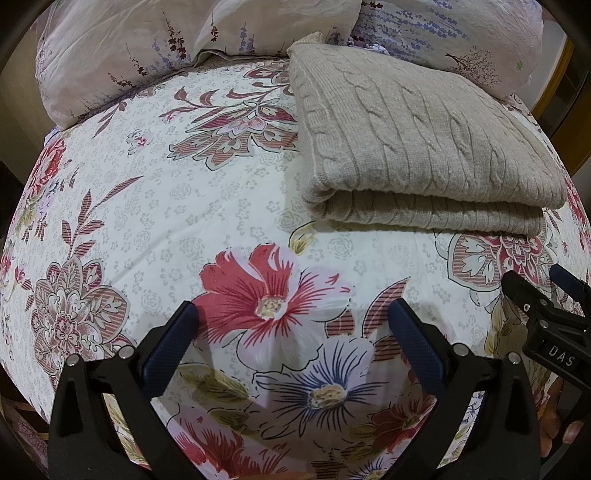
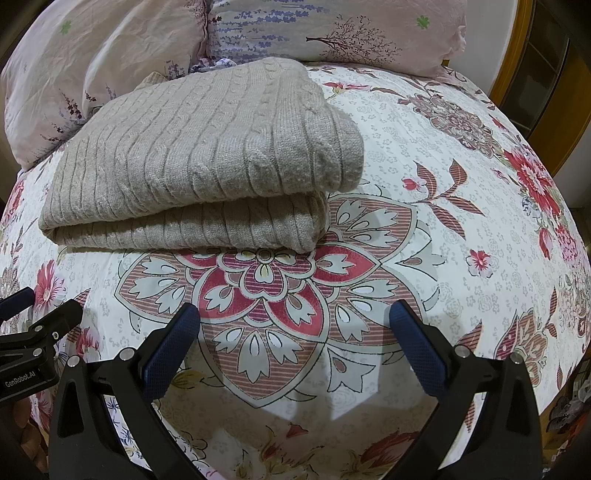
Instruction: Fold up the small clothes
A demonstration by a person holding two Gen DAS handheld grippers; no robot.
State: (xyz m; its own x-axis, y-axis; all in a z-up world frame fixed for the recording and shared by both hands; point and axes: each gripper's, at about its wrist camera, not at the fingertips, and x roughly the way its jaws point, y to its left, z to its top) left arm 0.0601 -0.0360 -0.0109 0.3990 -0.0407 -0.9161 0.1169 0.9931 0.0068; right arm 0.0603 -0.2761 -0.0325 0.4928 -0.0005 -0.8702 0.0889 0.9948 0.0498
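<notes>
A beige cable-knit sweater (image 1: 413, 136) lies folded in a thick stack on the floral bedsheet (image 1: 207, 206), its folded edge toward me. It also shows in the right wrist view (image 2: 207, 162), upper left. My left gripper (image 1: 293, 314) is open and empty above the sheet, short of the sweater and to its left. My right gripper (image 2: 293, 314) is open and empty, short of the sweater's right front corner. The right gripper shows at the right edge of the left wrist view (image 1: 546, 295); the left gripper shows at the left edge of the right wrist view (image 2: 33, 317).
Pale floral pillows (image 1: 122, 48) lie behind the sweater at the head of the bed; they also show in the right wrist view (image 2: 332, 33). A wooden bed frame (image 2: 535, 92) stands at the far right. Bare sheet lies to the sweater's left and right.
</notes>
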